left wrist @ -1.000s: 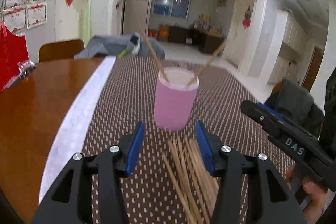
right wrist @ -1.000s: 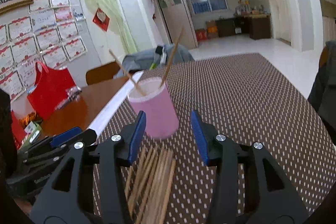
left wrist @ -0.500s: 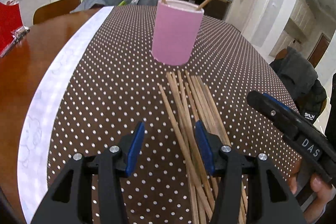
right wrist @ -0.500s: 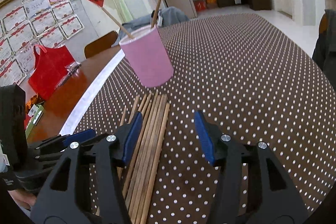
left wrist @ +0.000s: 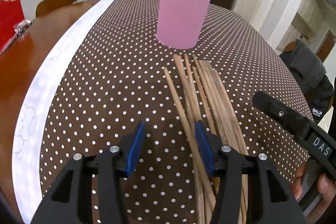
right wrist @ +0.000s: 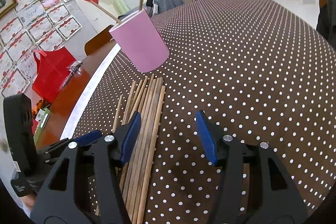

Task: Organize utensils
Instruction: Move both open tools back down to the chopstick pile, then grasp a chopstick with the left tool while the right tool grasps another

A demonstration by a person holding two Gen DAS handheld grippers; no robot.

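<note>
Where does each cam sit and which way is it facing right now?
Left wrist: on the left gripper, looking down and forward at the chopsticks and the pink cup; its own open jaws show, plus the right gripper and a hand at right.
Right wrist: on the right gripper, same heading, jaws open, just widened, nothing between them; the left gripper's fingers show at lower left.
Shared: the chopsticks, the pink cup holding two chopsticks, the dotted tablecloth.

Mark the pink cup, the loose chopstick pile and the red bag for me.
pink cup (left wrist: 181, 18), left wrist view, middle of its side wall
chopstick pile (right wrist: 150, 117), right wrist view, mid-length of the bundle
red bag (right wrist: 51, 75), right wrist view, front face
</note>
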